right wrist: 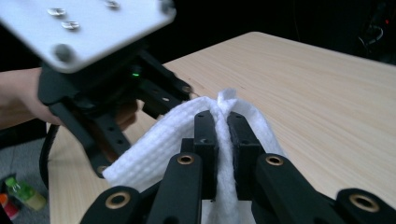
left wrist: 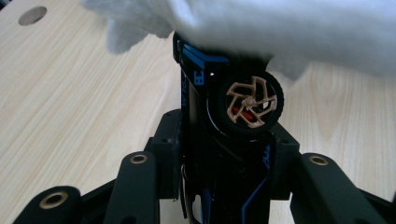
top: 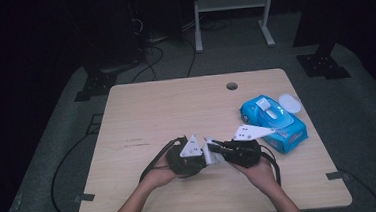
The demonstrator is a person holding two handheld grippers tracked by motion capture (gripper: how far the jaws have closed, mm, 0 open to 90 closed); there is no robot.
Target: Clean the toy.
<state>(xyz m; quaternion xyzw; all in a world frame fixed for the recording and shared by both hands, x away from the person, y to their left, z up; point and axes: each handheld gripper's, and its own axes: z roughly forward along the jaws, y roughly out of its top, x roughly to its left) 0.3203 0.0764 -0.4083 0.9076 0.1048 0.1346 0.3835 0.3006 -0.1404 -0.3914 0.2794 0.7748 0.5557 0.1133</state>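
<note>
My left gripper (left wrist: 224,135) is shut on a black toy car (left wrist: 219,116) with blue trim, held nose up; one wheel (left wrist: 249,101) with bronze spokes faces the camera. A white wet wipe (left wrist: 289,28) lies over the car's upper end. My right gripper (right wrist: 222,122) is shut on that white wipe (right wrist: 159,140), which is bunched between its jaws. In the high view the left gripper (top: 202,152) and the right gripper (top: 215,146) meet tip to tip over the table's front middle, with the wipe (top: 209,153) between them.
A blue wet-wipe pack (top: 273,122) with its lid flipped open lies at the right of the wooden table (top: 176,107). A cable hole (top: 232,86) sits near the far edge. Cables trail on the floor to the left.
</note>
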